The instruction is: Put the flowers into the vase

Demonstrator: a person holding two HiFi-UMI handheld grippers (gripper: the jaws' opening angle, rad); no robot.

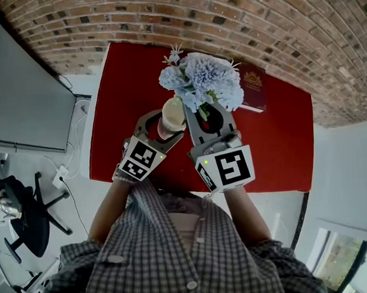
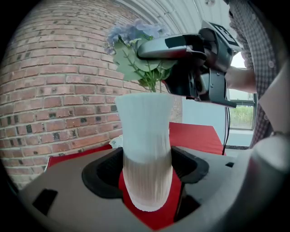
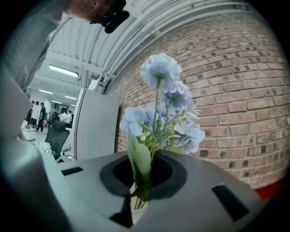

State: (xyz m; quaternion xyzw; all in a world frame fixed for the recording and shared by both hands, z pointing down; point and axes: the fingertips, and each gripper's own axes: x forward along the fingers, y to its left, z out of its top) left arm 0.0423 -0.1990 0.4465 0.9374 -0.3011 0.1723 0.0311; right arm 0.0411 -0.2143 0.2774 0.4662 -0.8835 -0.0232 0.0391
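Observation:
A ribbed white vase (image 1: 172, 116) (image 2: 145, 140) stands upright on the red table (image 1: 280, 144). My left gripper (image 1: 161, 127) (image 2: 147, 170) holds it, its black pads pressed against both sides of the lower part. A bunch of pale blue flowers (image 1: 202, 78) (image 3: 161, 113) with green leaves hangs just right of and above the vase's mouth. My right gripper (image 1: 209, 116) (image 3: 142, 181) is shut on its stems. In the left gripper view, the flowers (image 2: 131, 38) and the right gripper (image 2: 195, 59) sit directly over the vase rim, and the stem ends are hidden behind it.
A dark red book (image 1: 254, 88) lies at the table's far right, just behind the flowers. A brick wall (image 1: 226, 19) runs along the back. To the left are a grey panel (image 1: 23, 101) and an office chair (image 1: 29, 222) on the floor.

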